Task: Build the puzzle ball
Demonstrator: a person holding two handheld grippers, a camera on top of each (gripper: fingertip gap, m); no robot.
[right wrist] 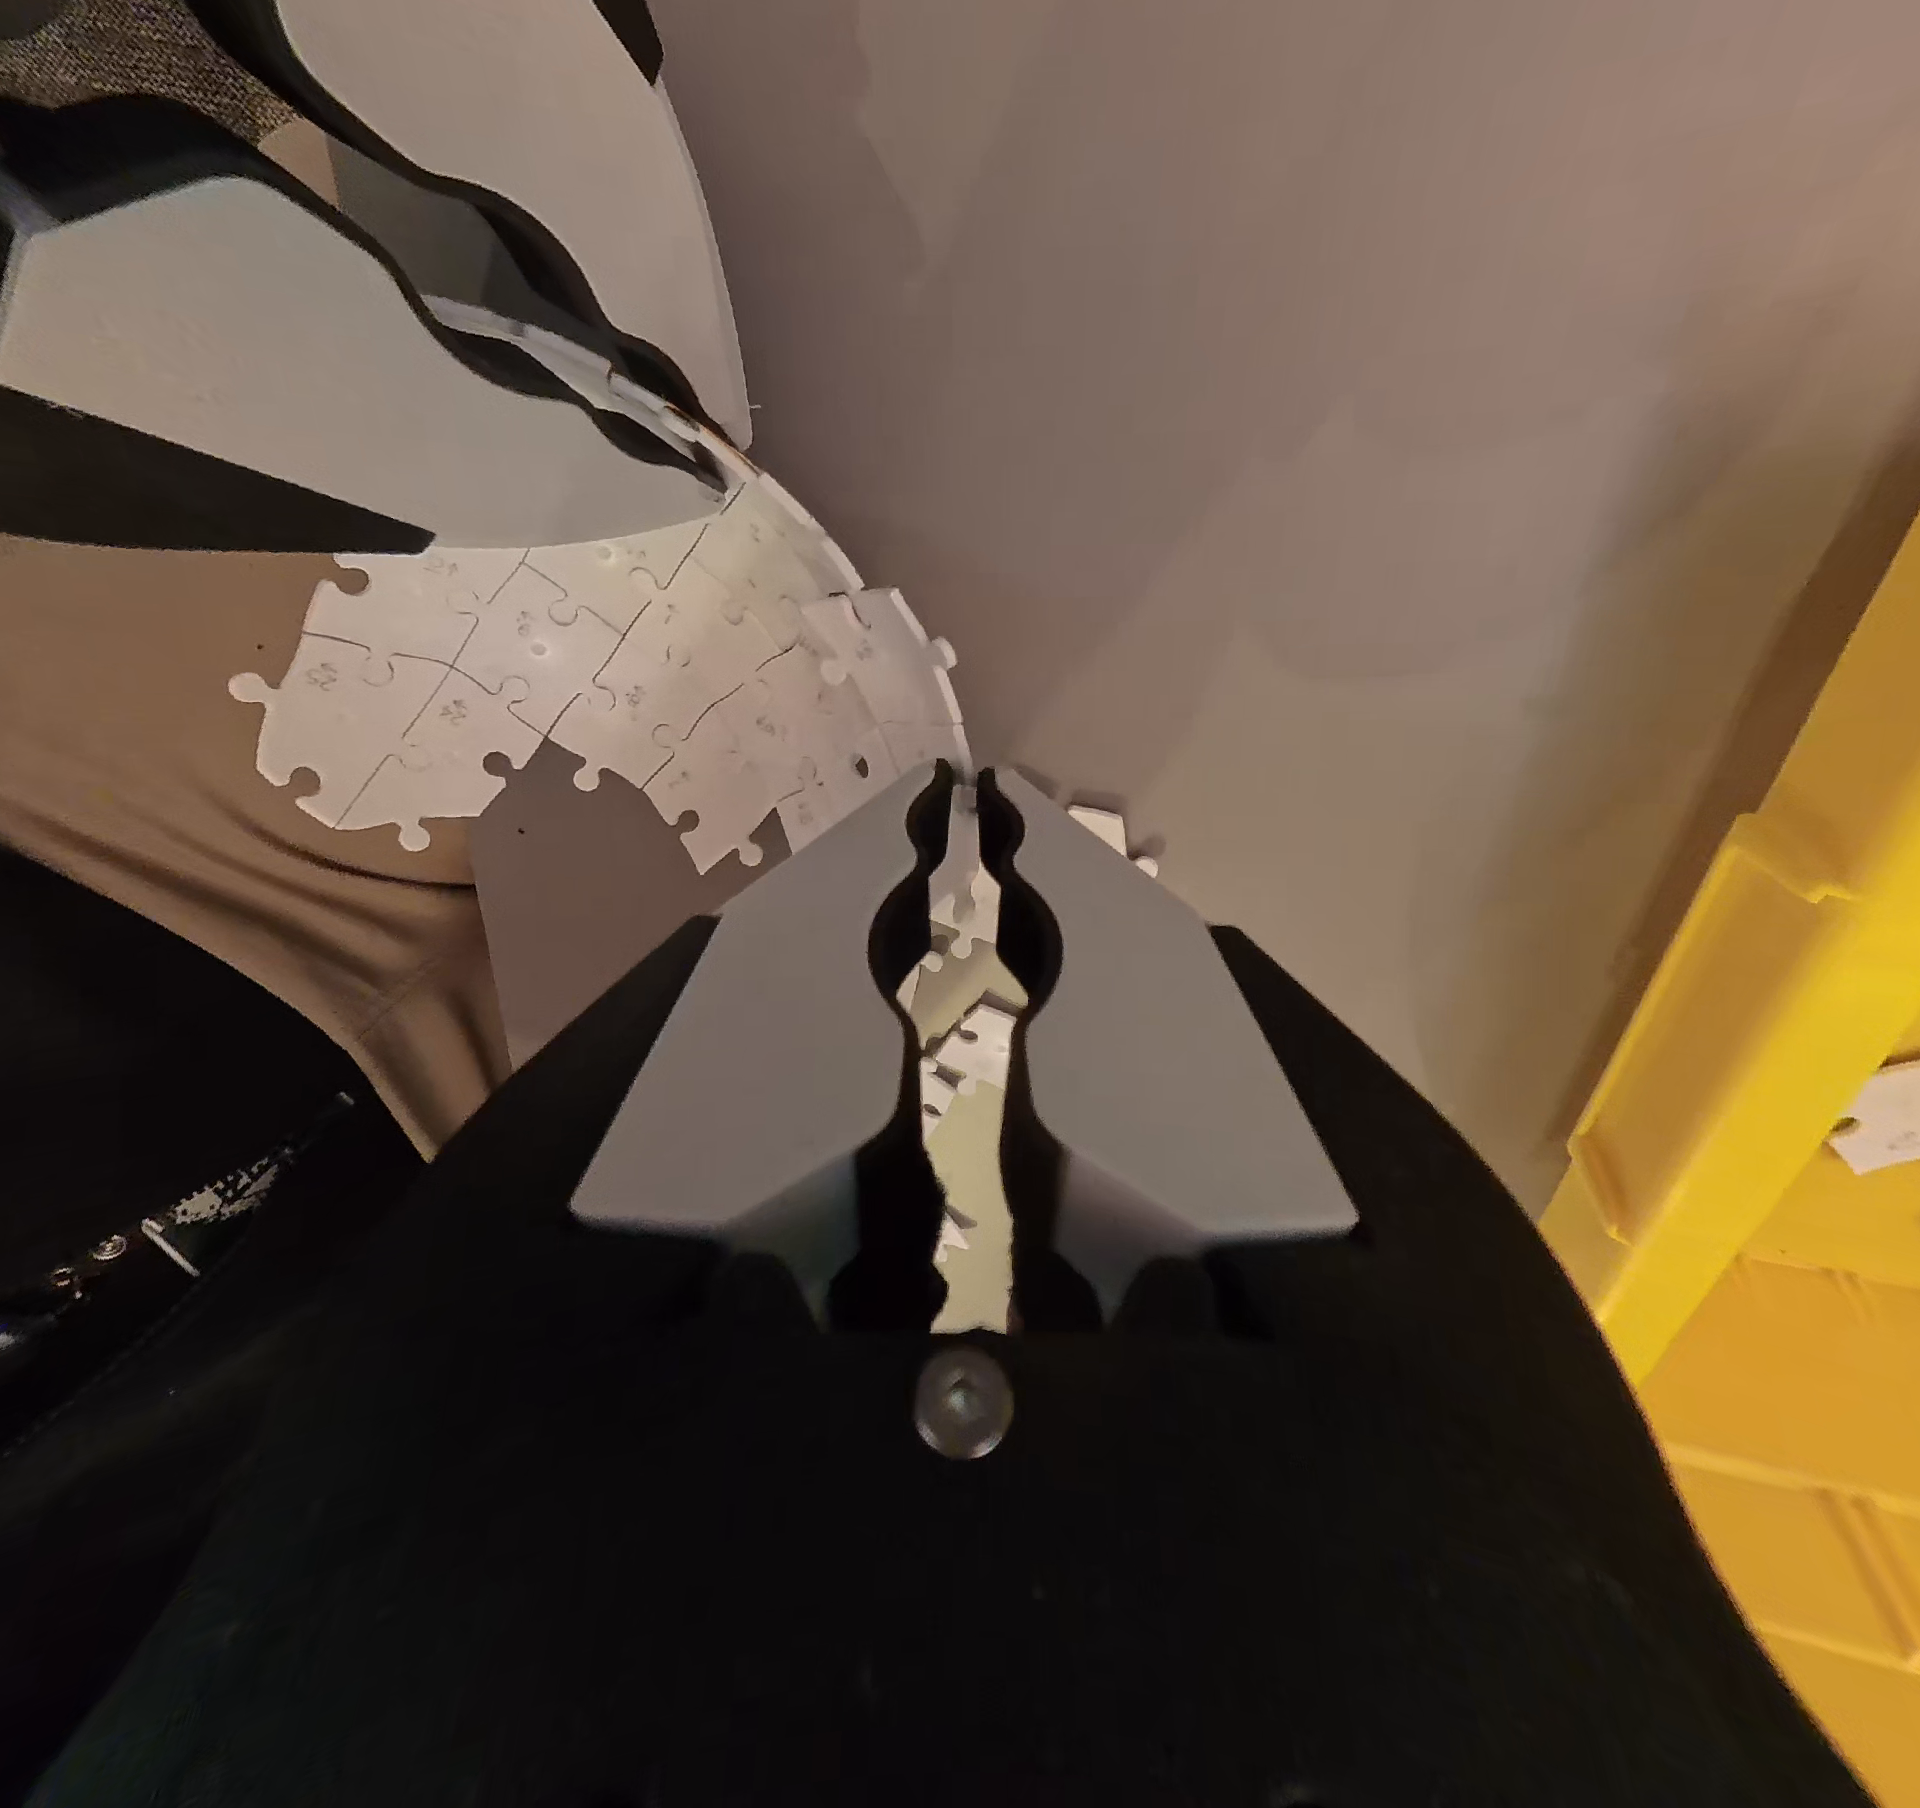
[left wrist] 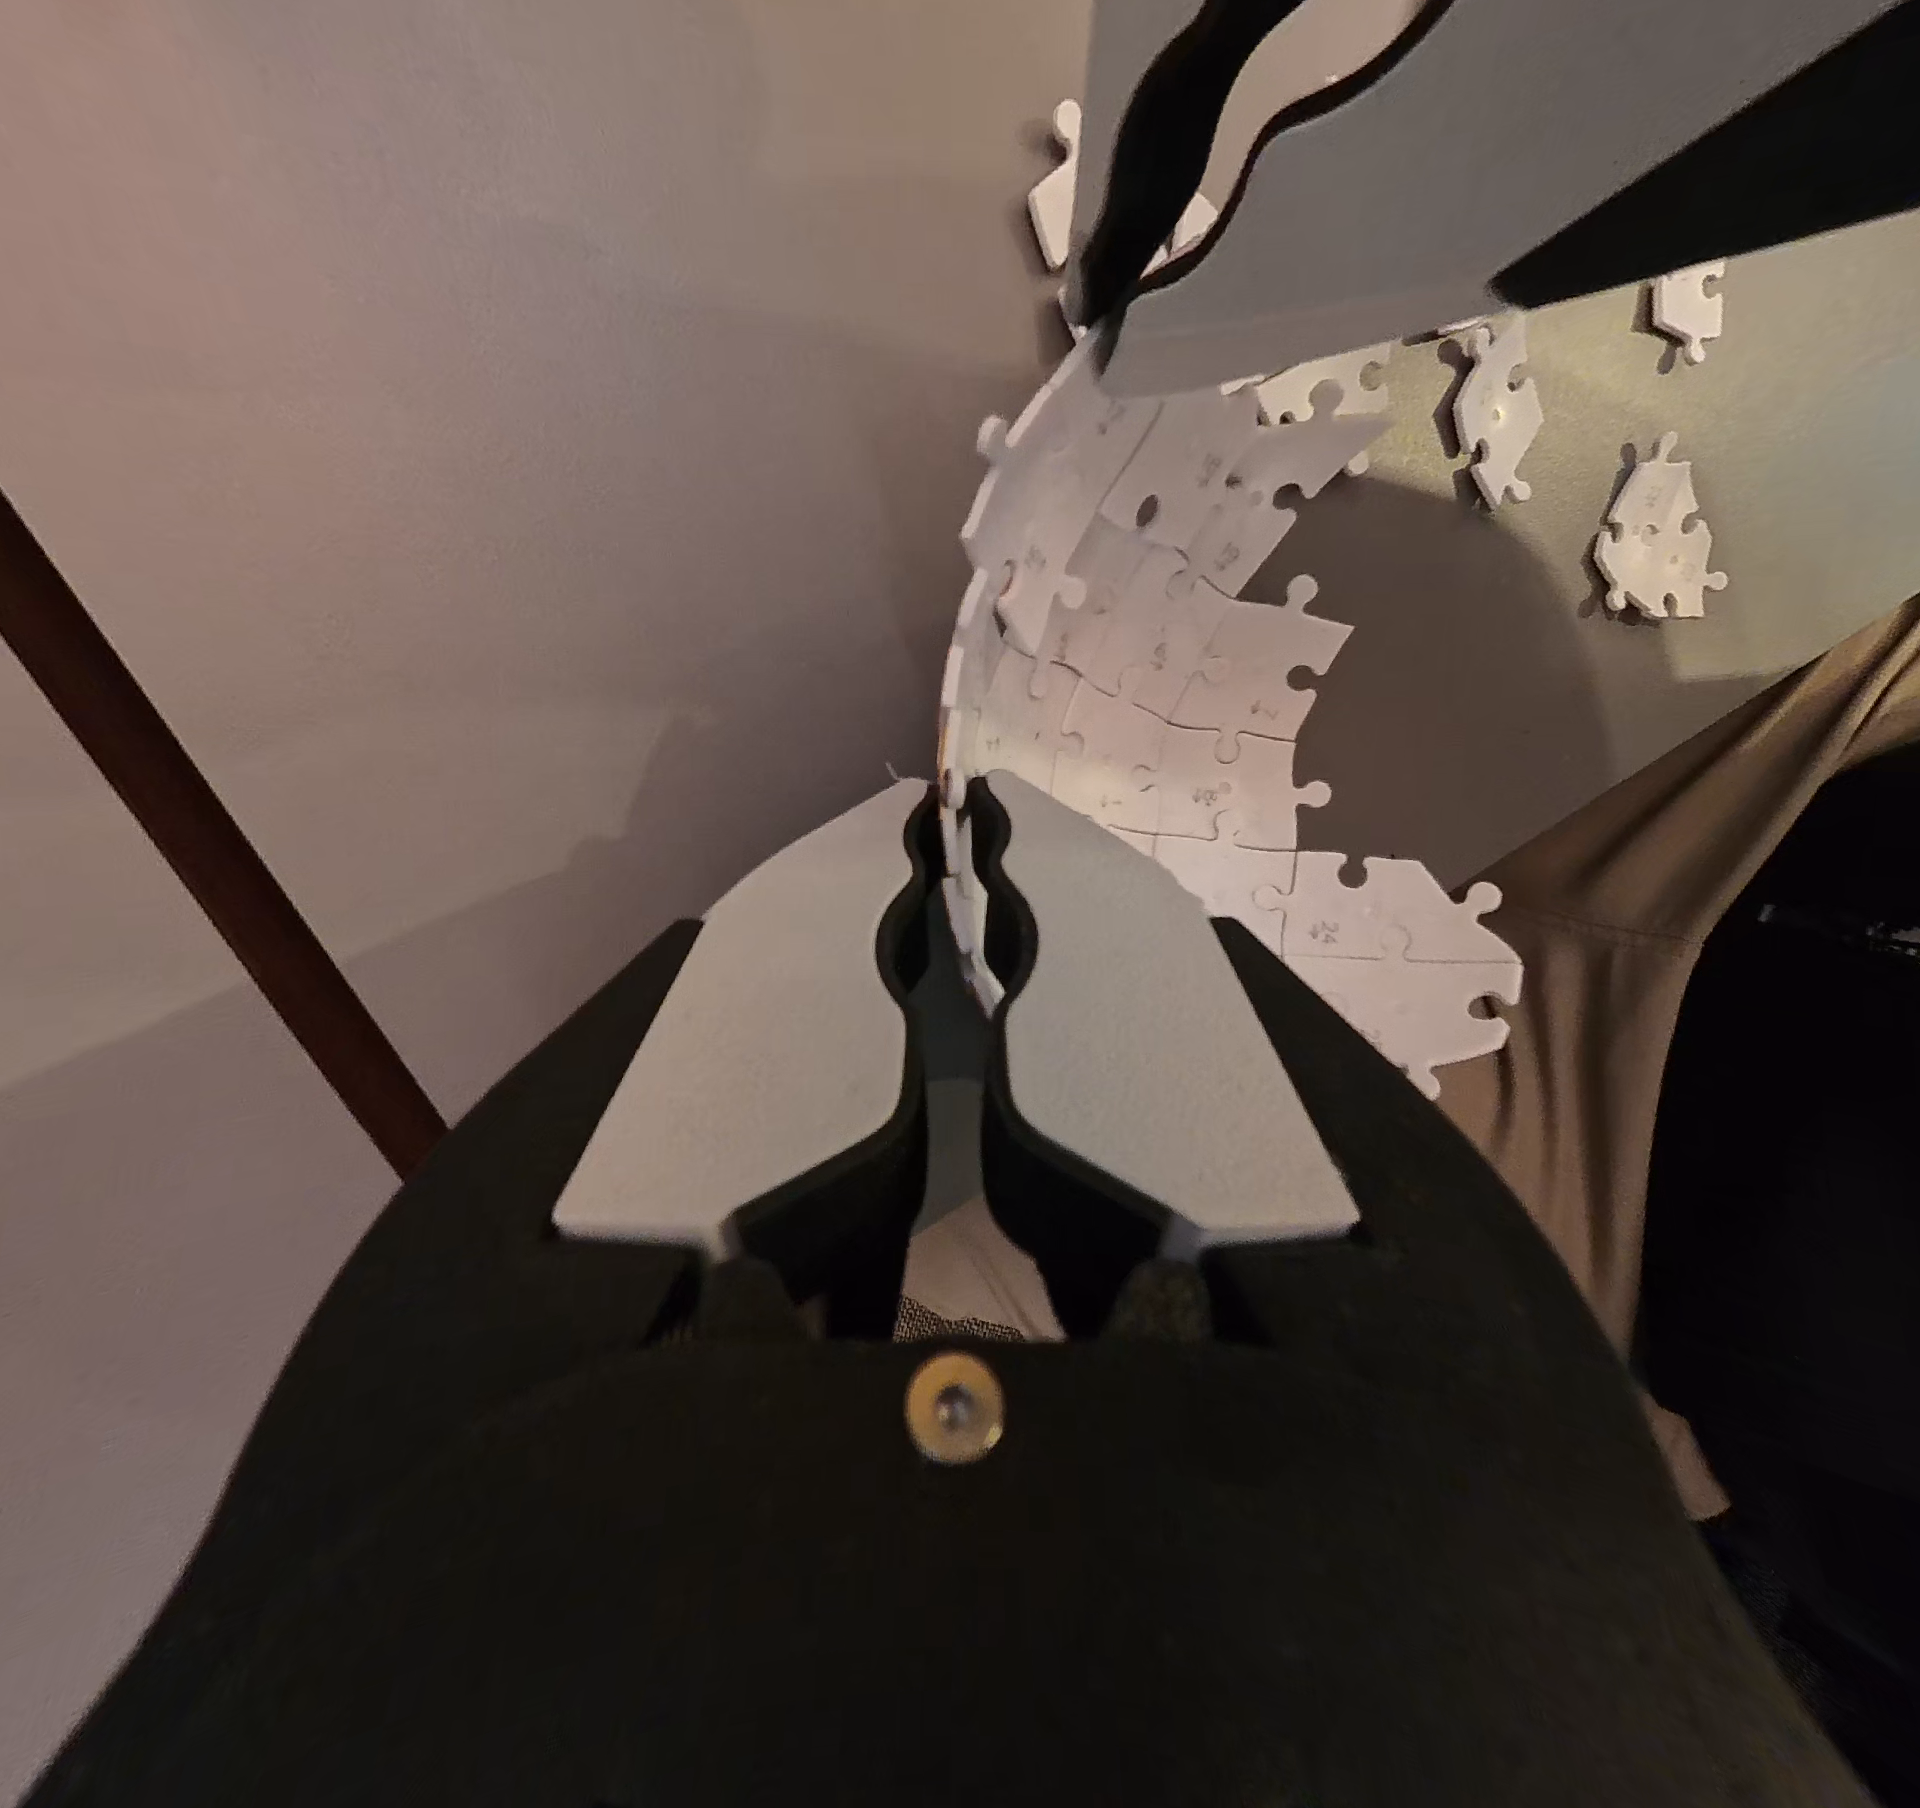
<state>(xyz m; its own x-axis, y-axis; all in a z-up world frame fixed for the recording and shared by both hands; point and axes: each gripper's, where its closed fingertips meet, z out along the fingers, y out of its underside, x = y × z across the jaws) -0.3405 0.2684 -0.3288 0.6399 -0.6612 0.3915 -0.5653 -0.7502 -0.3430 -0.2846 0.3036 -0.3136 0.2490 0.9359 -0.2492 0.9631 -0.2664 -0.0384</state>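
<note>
A partly built puzzle ball (left wrist: 1174, 698), a curved white shell of joined pieces, is held in the air with its inner side facing the cameras. My left gripper (left wrist: 951, 802) is shut on the shell's lower rim. My right gripper (left wrist: 1091, 314) shows at the top of the left wrist view, pinching the shell's upper rim. In the right wrist view the shell (right wrist: 623, 678) curves from the right gripper (right wrist: 961, 782), shut on its edge, up to the left gripper (right wrist: 707, 449) at the upper left. Several loose white pieces (left wrist: 1652, 543) lie on the grey table (left wrist: 1455, 615).
More loose pieces (right wrist: 966, 1010) show through the gap between the right fingers. A yellow crate (right wrist: 1766, 1135) stands at the right. A dark brown post (left wrist: 208, 823) crosses the wall at left. A person's tan garment (left wrist: 1662, 979) is close behind the shell. One gripper's finger ends stand about 7 centimeters off the other's.
</note>
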